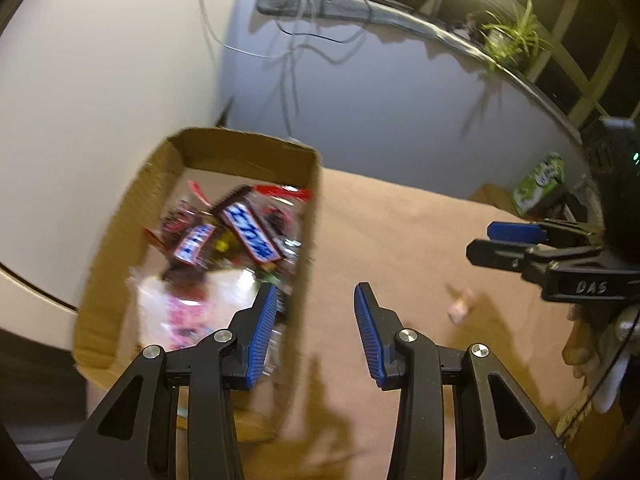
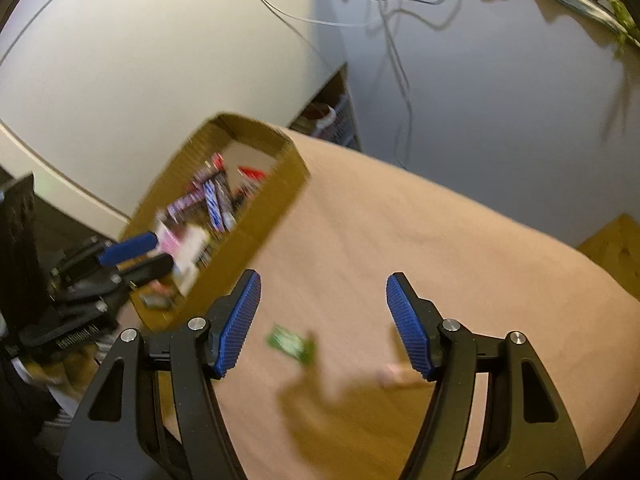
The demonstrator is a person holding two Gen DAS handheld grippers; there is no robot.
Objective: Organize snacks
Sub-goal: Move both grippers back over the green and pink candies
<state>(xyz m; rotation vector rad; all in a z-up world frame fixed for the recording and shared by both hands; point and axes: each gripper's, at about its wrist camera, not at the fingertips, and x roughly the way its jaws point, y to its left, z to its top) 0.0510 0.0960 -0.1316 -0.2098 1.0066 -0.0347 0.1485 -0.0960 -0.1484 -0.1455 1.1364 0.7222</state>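
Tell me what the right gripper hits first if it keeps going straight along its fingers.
Probably the bare brown tabletop. The right gripper is open and empty, and nothing stands between its fingers ahead. The green snack packet lies lower, beneath the gap; depth is blurred, so it could be brushed.

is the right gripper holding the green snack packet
No, the right gripper is open and empty, with the green snack packet lying loose on the table.

Home room, tan-clothed table against white wall, potted plant on ledge, dangling cables
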